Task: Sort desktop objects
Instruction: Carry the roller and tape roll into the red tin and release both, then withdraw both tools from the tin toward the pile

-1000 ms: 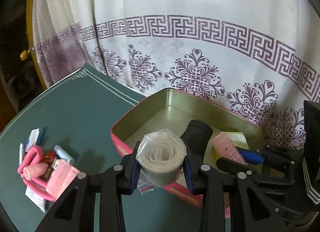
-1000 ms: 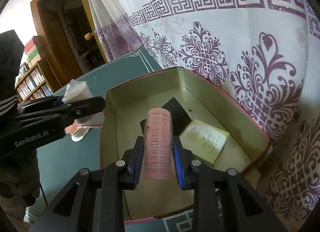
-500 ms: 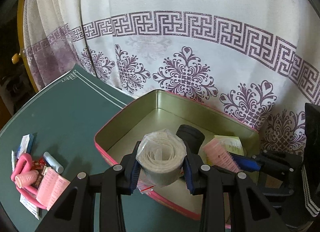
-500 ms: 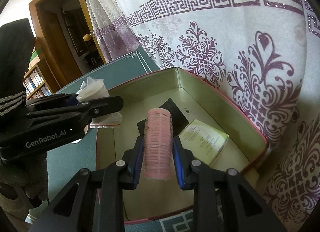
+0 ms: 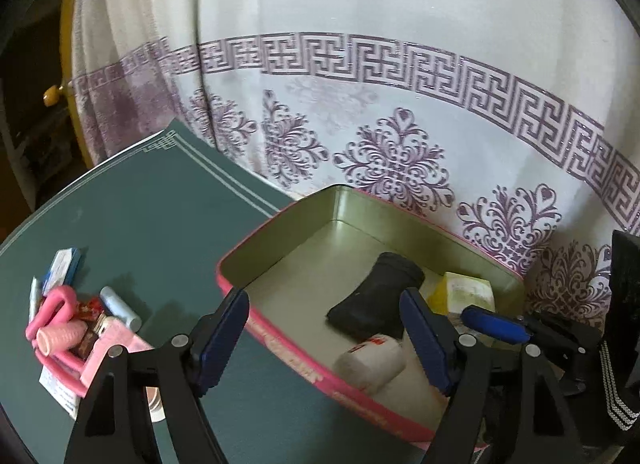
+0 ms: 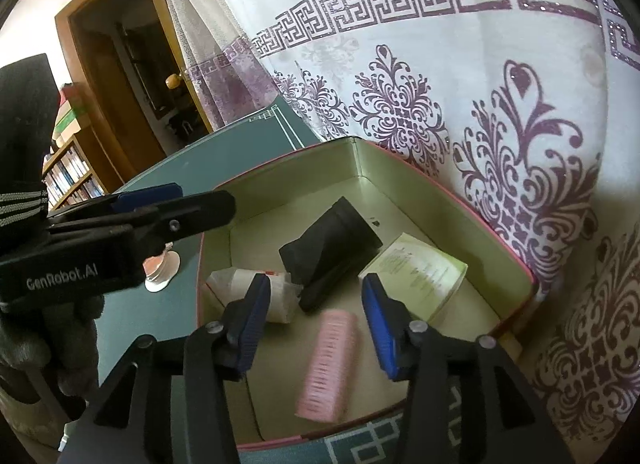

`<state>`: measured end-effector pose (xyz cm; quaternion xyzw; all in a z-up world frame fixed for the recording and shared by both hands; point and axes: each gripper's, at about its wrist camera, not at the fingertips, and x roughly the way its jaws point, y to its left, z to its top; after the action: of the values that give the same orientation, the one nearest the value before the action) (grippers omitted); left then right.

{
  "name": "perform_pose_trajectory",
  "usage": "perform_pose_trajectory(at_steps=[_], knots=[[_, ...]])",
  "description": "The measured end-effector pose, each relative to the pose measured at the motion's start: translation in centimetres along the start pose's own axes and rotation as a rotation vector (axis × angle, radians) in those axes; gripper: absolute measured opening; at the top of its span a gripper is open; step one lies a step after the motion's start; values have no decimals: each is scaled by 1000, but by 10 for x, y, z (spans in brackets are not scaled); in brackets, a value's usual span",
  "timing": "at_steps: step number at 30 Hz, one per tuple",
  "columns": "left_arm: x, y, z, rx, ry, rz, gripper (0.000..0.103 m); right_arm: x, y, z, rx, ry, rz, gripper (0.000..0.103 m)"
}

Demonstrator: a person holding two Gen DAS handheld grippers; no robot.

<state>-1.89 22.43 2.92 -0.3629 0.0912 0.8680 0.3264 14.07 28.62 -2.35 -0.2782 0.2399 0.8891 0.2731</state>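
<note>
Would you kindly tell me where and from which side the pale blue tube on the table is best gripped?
Grip the pale blue tube at its middle, coming from above with the fingers across its narrow width. It lies flat on the green table, its right side bare; the pink clutter crowds its left, so mid-barrel is probably clearest.

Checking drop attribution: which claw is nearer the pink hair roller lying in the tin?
Right. The right claw hangs directly over the pink hair roller, jaws opening, nothing gripped. The left claw sits off over the tin's far side, jaws also opening.
</note>
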Motion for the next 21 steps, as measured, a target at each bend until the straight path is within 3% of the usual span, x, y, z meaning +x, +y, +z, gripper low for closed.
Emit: perform_pose_trajectory(at_steps=[9,21], knots=[[-8,20,-12,-57,5,25,79,-1,8,-1,-6,-4,10,61],[-23,57,-32,-152,4,71,79,2,27,-4,-27,4,31,63]])
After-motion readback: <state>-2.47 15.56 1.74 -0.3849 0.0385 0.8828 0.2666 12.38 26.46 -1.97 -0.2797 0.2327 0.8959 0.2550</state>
